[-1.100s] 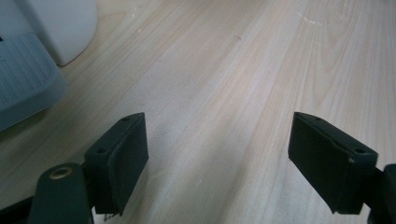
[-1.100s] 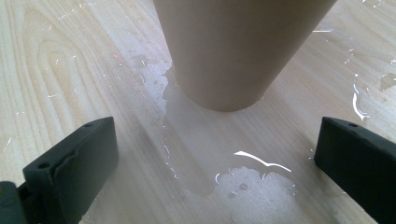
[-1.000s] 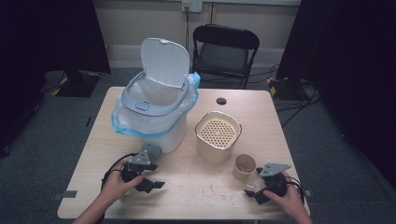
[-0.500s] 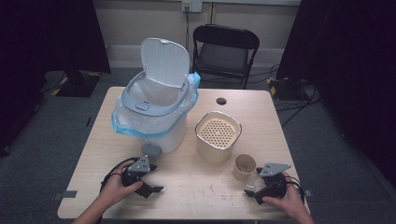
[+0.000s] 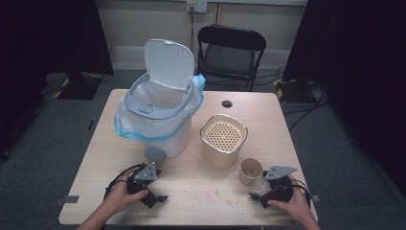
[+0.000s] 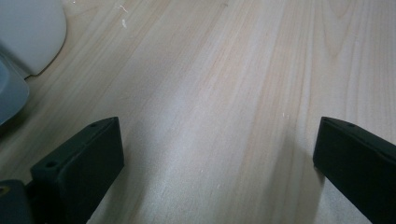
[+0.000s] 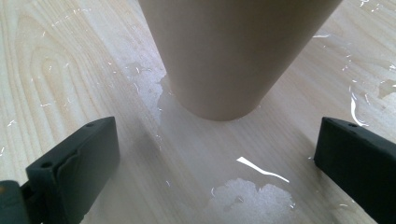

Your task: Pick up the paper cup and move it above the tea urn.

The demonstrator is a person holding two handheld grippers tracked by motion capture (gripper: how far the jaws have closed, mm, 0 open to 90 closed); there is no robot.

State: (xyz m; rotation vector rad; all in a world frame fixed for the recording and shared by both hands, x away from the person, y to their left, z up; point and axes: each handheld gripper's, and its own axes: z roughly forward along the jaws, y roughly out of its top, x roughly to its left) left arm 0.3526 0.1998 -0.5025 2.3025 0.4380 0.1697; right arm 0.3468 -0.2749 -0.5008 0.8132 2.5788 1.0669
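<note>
Both grippers rest near the table's [image 5: 201, 189] front edge — the left gripper [image 5: 154, 197], jaws just spread wide, holds nothing; the right gripper [image 5: 257, 196] gapes empty too, just short of the paper cup [image 5: 251, 171] toward the front right corner.

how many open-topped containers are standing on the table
3: the lidded bin at back left, the beige canister at centre, and the paper cup by the right gripper. None looks hidden.
</note>
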